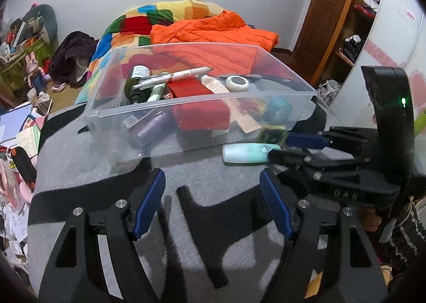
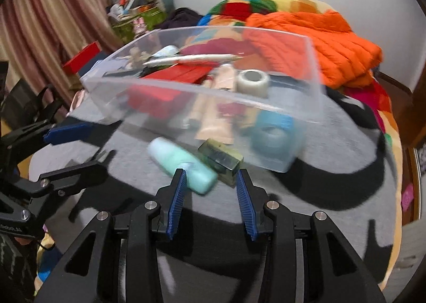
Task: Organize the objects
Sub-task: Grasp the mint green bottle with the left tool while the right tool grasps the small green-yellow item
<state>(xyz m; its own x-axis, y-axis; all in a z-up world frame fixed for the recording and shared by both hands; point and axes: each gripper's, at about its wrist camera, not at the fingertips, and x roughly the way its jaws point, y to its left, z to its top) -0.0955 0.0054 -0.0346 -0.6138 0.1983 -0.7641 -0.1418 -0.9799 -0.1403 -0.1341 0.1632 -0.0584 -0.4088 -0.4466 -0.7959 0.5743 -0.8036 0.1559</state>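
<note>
The left gripper (image 1: 213,204) has its jaws wide apart over the grey-and-black blanket (image 1: 207,177), nothing between its ribbed blue pads. The right gripper (image 2: 211,197) has its jaws narrower but parted; a mint tube (image 2: 183,162) and a small green block (image 2: 221,160) lie just beyond its tips on the blanket, and the blurred frame does not settle whether the pads touch them. Both items lie just outside the near wall of one clear plastic bin (image 1: 186,106). Inside it lie one white pen (image 1: 175,76), one red box (image 1: 197,100), one dark bottle (image 1: 137,82), one white tape roll (image 1: 237,84) and one blue ring (image 2: 274,132). Behind it, on the bed, lie an orange quilted jacket (image 1: 213,28) and a patchwork quilt (image 1: 149,15).
</note>
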